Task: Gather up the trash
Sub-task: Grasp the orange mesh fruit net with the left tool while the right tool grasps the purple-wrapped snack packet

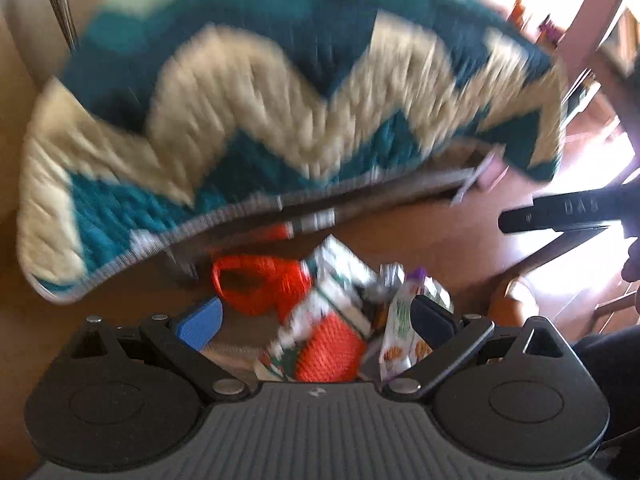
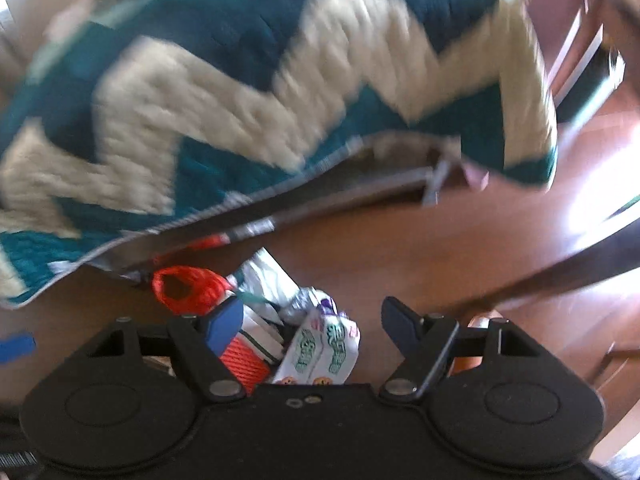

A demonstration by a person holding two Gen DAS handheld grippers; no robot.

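Observation:
A heap of trash lies on a brown wooden surface (image 1: 420, 240): a red mesh bag (image 1: 260, 284), a white and green wrapper (image 1: 340, 276) and a white pouch with green lettering (image 1: 400, 332). My left gripper (image 1: 316, 322) is open, its fingers either side of the heap, and the pouch is next to the right finger. The right wrist view shows the same red mesh bag (image 2: 188, 284) and pouch (image 2: 320, 352). My right gripper (image 2: 312, 324) is open too, with the pouch between its fingers. Both views are blurred by motion.
A teal and cream zigzag quilted cushion (image 1: 280, 92) (image 2: 240, 92) with a grey zip edge fills the space just beyond the heap. A black bar (image 1: 560, 212) reaches in from the right. Chair legs and bright sunlit floor (image 2: 592, 184) lie to the right.

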